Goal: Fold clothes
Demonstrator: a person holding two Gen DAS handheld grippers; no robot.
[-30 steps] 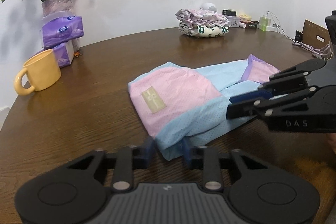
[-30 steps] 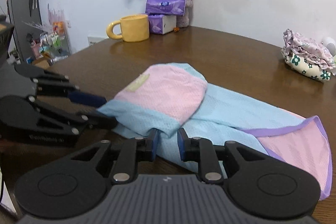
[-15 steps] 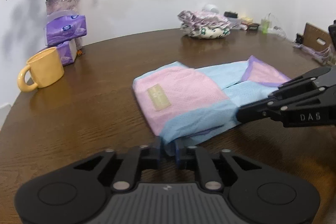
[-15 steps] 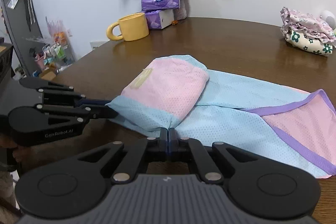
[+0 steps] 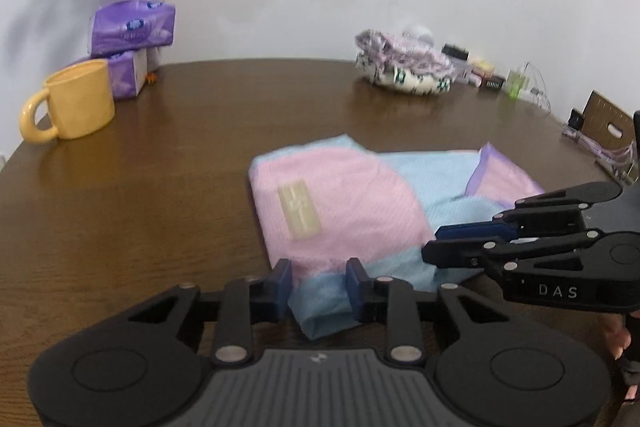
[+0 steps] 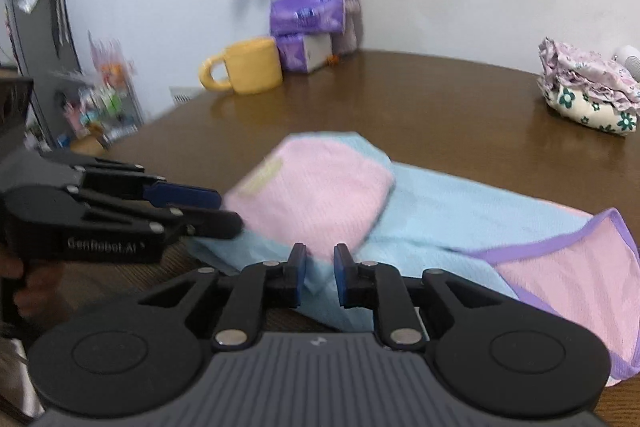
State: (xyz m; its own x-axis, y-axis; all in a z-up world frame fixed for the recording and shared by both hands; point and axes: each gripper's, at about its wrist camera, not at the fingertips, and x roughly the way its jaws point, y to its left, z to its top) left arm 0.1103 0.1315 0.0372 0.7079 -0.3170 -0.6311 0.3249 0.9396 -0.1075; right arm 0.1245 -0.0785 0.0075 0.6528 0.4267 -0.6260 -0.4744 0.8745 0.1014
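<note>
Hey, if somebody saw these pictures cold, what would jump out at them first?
The pink and light-blue mesh garment, partly folded on the brown wooden table, with two black grippers at its near edge. Behind, at the table's left, a yellow ceramic mug stands beside purple tissue packs.

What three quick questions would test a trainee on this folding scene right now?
1. Which colour is the mug? A yellow, B green, C white.
2. True or false: the floral clothes pile lies on top of the pink-and-blue garment.
3. Fill in: between the jaws of the left gripper lies the garment's ____ hem.

Key: 1 A. 2 false; the pile sits apart, farther back. 3 blue; those jaws have just been opening.
</note>
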